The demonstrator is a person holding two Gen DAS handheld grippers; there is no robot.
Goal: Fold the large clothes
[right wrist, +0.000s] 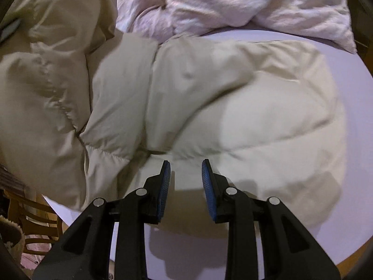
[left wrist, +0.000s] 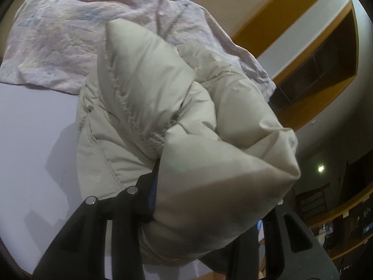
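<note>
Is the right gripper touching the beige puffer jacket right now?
Apart. The right wrist view shows the right gripper with open, empty jaws, the beige puffer jacket lying beyond the blue pads.

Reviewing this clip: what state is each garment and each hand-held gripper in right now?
Beige padded jacket: partly flat on the white table, one bunched end lifted.
Pale pink crumpled cloth: heaped at the table's far side.
Left hand-held gripper: shut on the jacket.
Right hand-held gripper: open, empty, above the jacket.

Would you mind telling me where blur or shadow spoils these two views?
Left wrist view: the beige jacket fills the frame, smeared nearest the lens. Right wrist view: its left folds blur, and the fingers cast a dark shadow on the white table.
</note>
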